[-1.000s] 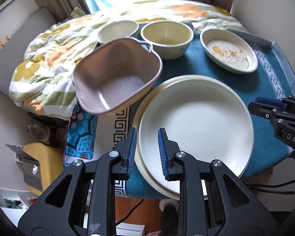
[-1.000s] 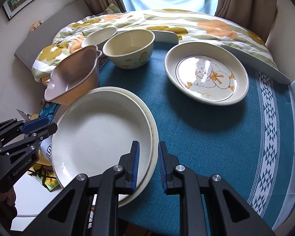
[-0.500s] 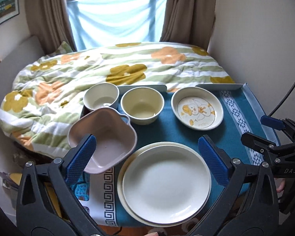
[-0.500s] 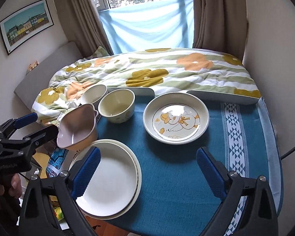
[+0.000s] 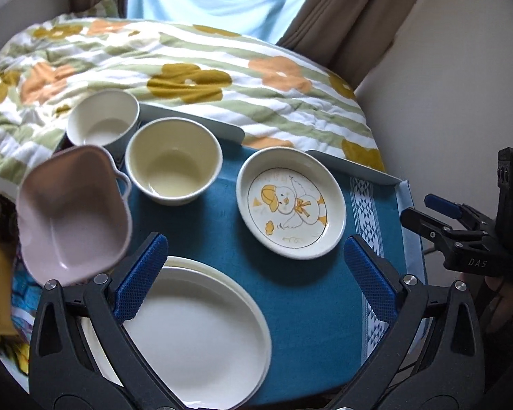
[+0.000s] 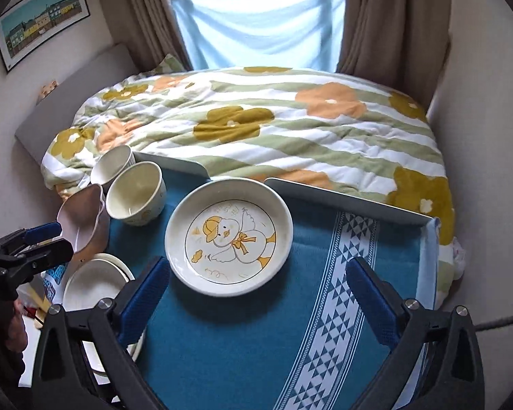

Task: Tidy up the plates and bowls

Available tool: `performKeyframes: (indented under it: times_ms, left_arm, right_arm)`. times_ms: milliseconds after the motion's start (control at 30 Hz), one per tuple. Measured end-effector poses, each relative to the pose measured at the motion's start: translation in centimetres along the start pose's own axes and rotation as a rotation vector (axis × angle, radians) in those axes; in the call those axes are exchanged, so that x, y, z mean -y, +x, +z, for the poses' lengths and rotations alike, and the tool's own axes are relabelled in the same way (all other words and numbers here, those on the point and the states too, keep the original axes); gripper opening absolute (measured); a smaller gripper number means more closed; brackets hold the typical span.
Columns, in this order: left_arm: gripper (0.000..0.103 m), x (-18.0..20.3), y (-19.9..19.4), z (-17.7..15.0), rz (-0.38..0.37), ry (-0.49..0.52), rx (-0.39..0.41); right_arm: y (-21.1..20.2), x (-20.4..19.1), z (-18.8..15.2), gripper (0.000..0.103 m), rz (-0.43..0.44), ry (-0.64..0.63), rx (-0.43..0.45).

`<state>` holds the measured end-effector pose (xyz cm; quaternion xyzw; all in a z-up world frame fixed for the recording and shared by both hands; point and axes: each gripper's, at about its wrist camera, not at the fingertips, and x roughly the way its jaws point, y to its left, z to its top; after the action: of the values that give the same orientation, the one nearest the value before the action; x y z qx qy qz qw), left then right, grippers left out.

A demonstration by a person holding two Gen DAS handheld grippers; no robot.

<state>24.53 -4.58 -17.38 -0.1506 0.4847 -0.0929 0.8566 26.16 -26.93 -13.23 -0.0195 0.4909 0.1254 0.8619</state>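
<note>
- A flowered quilt (image 6: 256, 130) lies behind the worktop (image 6: 242, 352), curtains (image 6: 393, 17) and a framed picture (image 6: 41, 20) beyond.
- Duck plate (image 6: 229, 235) sits mid-worktop; two bowls (image 5: 173, 160) and a pink dish (image 5: 71, 212) stand left of it, stacked white plates (image 5: 201, 338) nearest.
- "DAS" reads on the right claw (image 5: 441, 212).
- Both claws point down; the left claw (image 5: 256, 283) gapes wide over the plates, empty. The right claw's jaws have just been opening, nothing between them.

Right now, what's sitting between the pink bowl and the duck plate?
The cream bowl sits between the pink bowl and the duck plate, clearest in the left wrist view.
</note>
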Motion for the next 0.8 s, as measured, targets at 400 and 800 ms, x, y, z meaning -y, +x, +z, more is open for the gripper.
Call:
performKeyframes:
  times_ms: [400, 800]
  left_arm:
    - [0.054, 0.7, 11.3, -0.9, 0.100, -0.233, -0.117]
    - [0.028, 0.4, 14.6, -1.7, 0.151, -0.278, -0.159]
  right_arm:
    - [12.9, 4.9, 3.1, 0.062, 0.280, -0.192, -0.230]
    - [16.1, 5.2, 2.8, 0.028, 0.355, -0.217, -0.256]
